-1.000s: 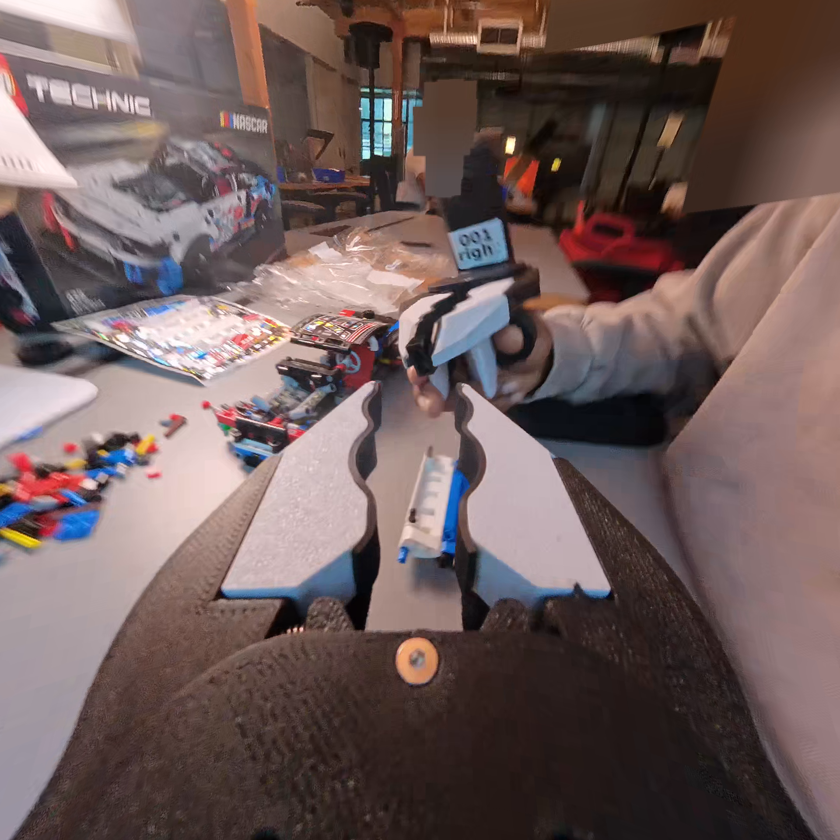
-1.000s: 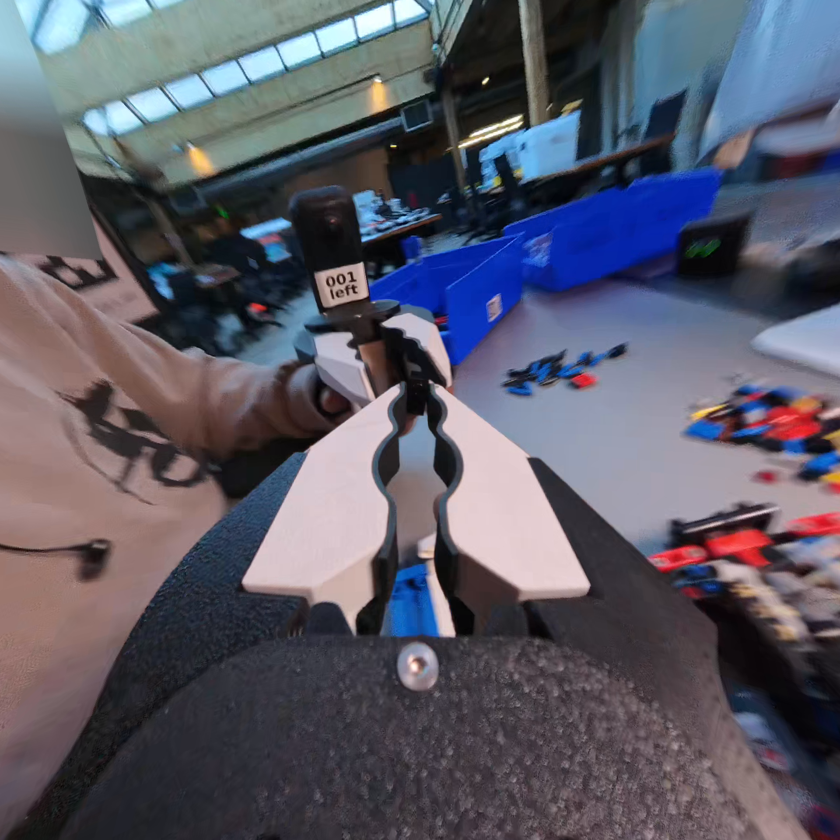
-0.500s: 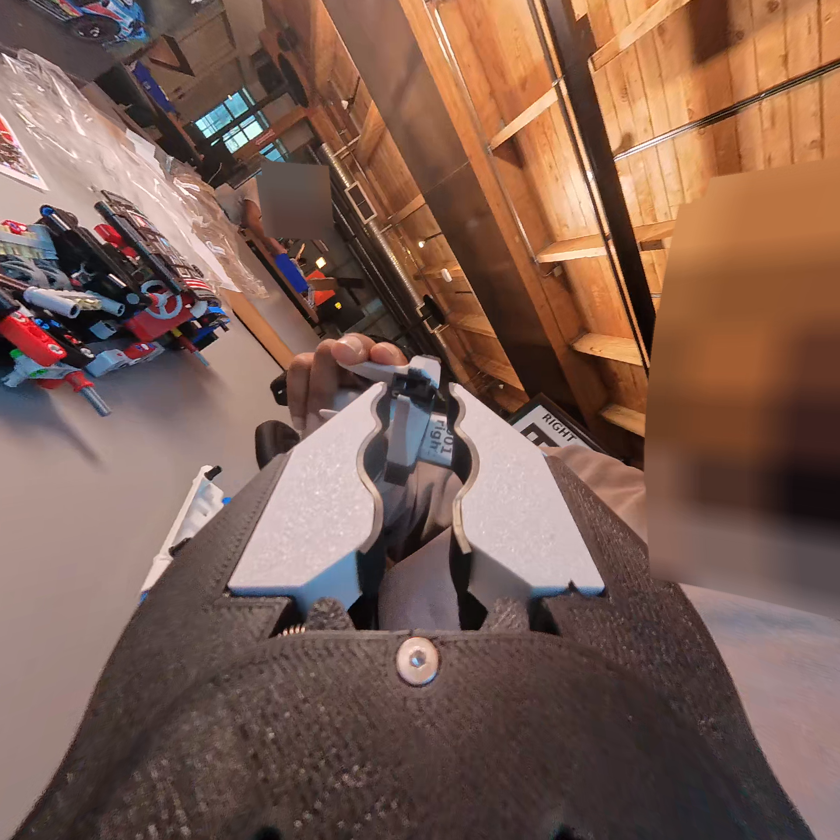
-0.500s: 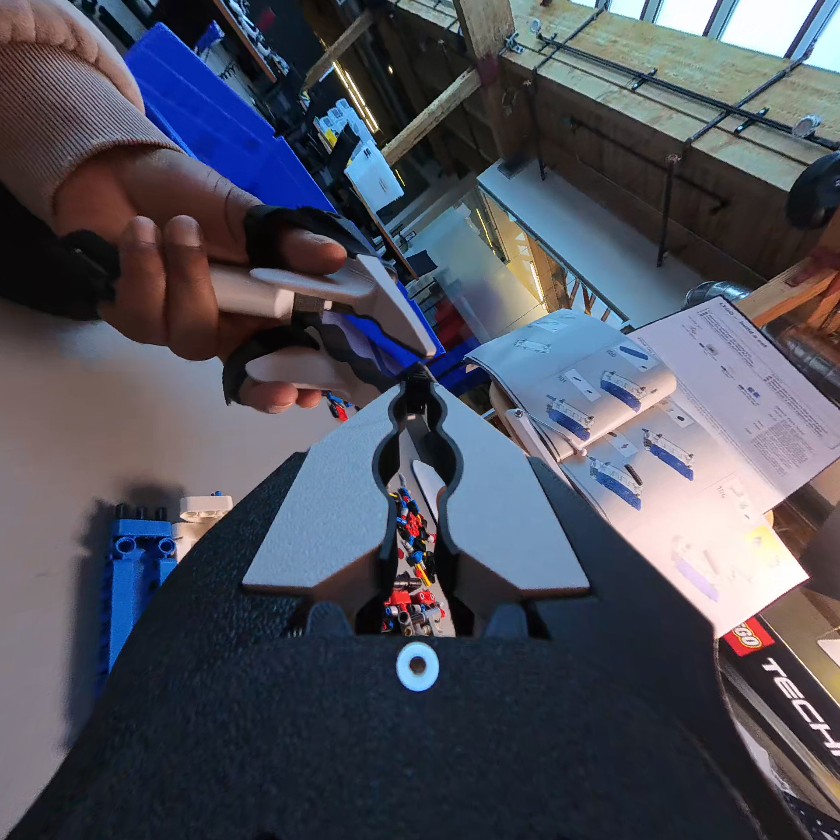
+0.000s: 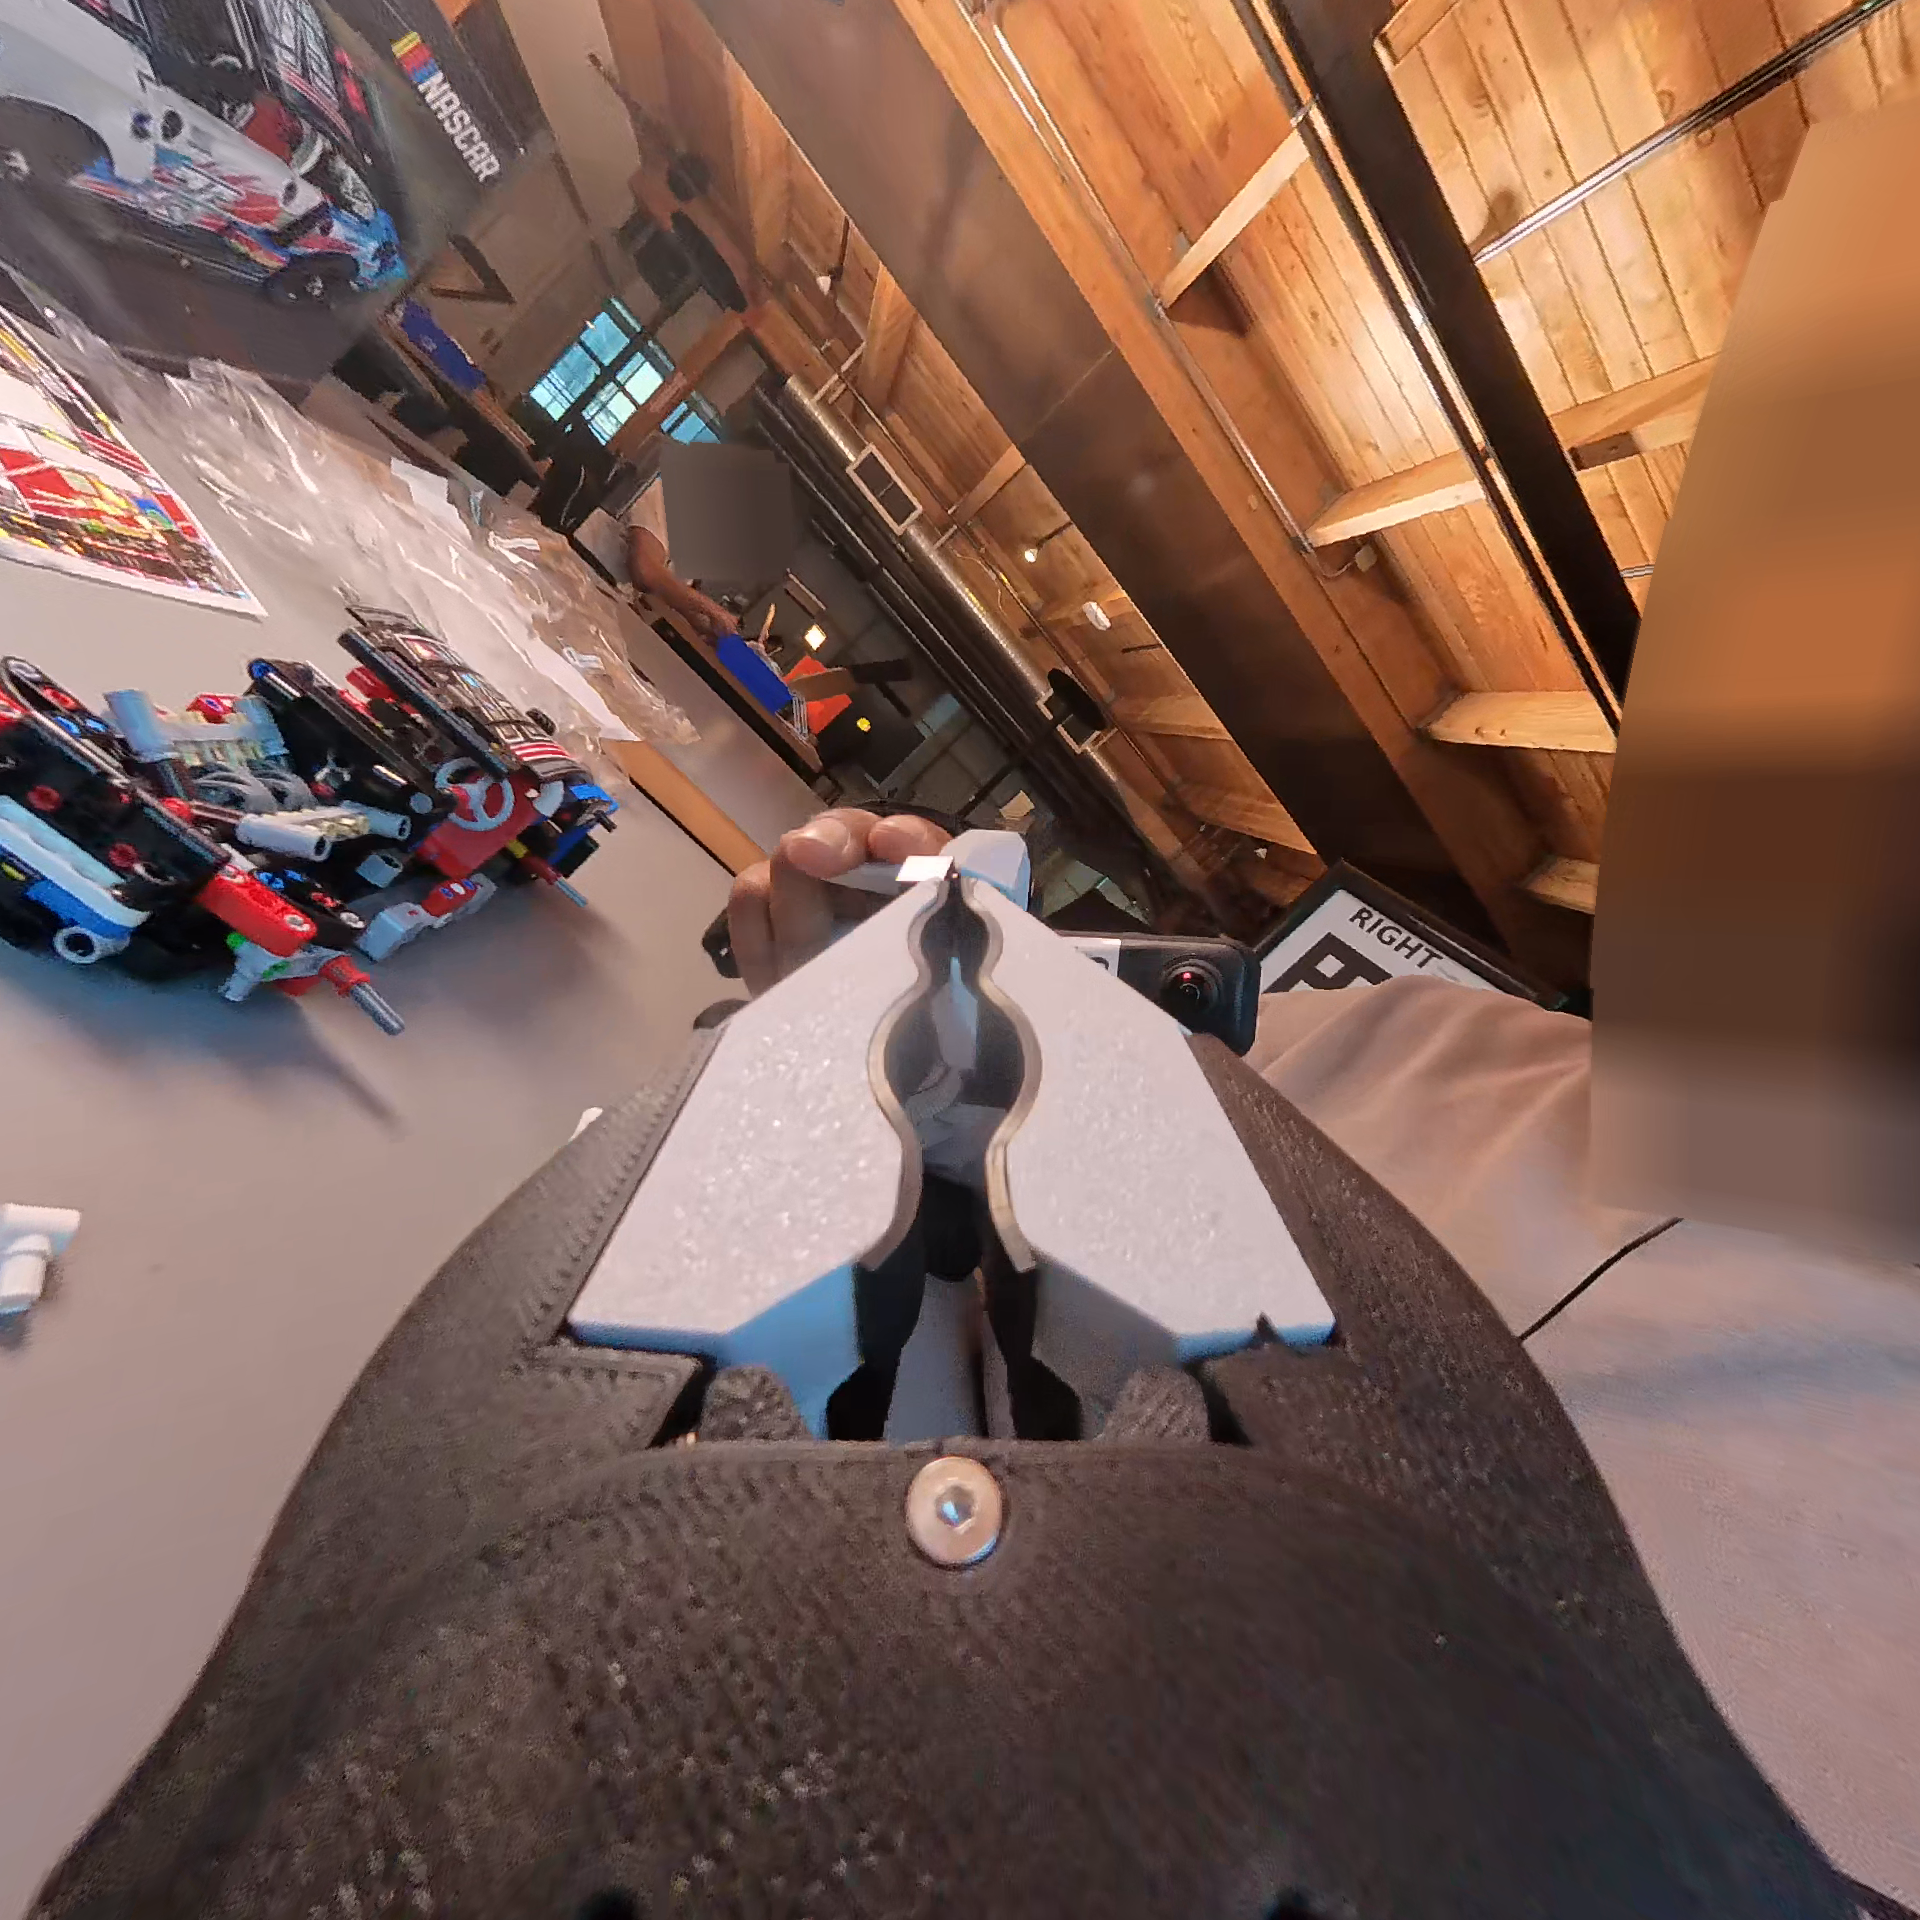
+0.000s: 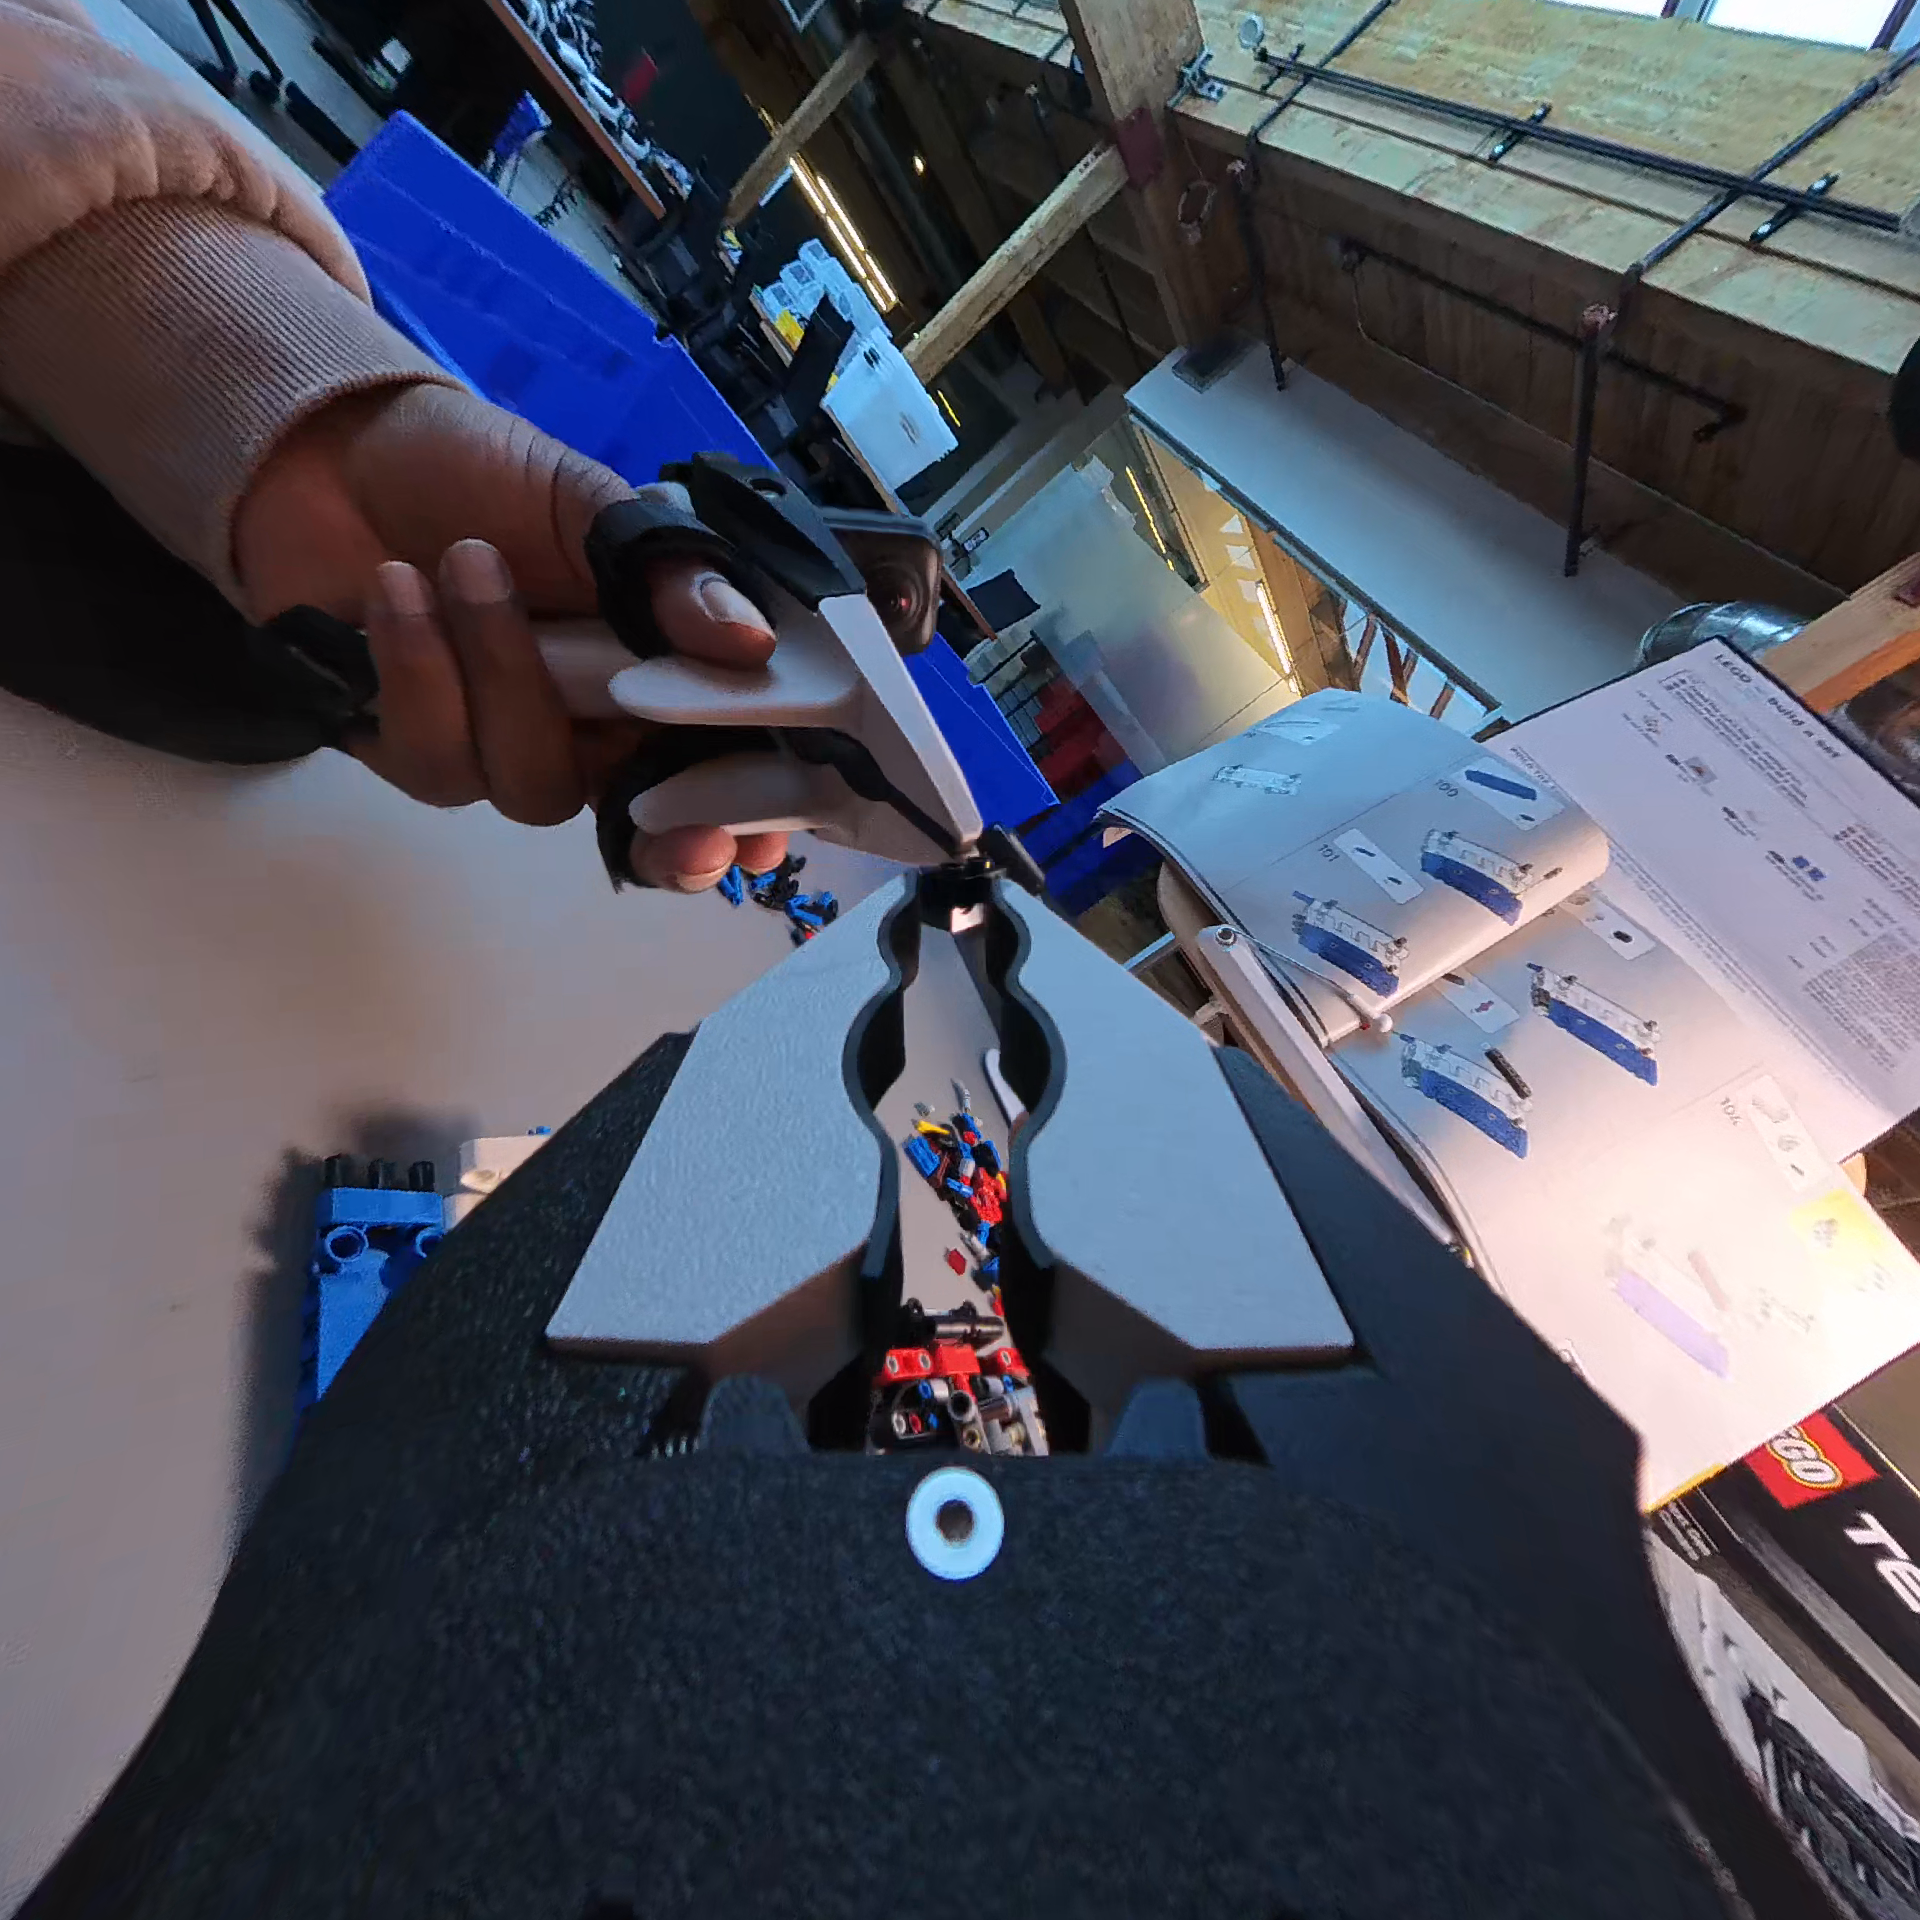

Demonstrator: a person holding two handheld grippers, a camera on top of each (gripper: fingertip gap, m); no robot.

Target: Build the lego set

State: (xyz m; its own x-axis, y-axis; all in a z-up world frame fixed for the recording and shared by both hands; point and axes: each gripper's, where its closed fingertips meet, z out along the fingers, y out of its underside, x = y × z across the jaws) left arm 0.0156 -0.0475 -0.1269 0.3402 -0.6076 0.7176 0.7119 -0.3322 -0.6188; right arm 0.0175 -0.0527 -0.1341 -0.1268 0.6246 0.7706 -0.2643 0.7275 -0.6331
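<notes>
The fingers [image 5: 790, 1122] of my left gripper [image 5: 951, 891] are pressed almost together, leaving only a thin slit at the tips. They pinch a small black piece [image 6: 987, 860] that shows best from the right wrist view. My right gripper [image 6: 958, 906] meets it tip to tip above the table [image 6: 208, 987]. Its fingers [image 6: 748, 1143] are narrowed around the same piece with a small gap between them. The piece is tiny and dark, so I cannot tell whether the right pair actually clamps it or only frames it.

I judge this to be a mid-air handover or re-grip of that piece before it goes into the build. The blue and white sub-assembly [image 6: 358, 1257] lies flat on the table below my left hand [image 6: 447, 644]. The part-built car [image 5: 312, 821] sits well apart. The instruction booklet [image 6: 1455, 997] is open beside the loose bricks [image 6: 961, 1164].

Next, one pair needs a firm hold before the other lets go. Then I should turn the piece so its end faces a hole in the sub-assembly. A slip here would drop it among the loose bricks.
</notes>
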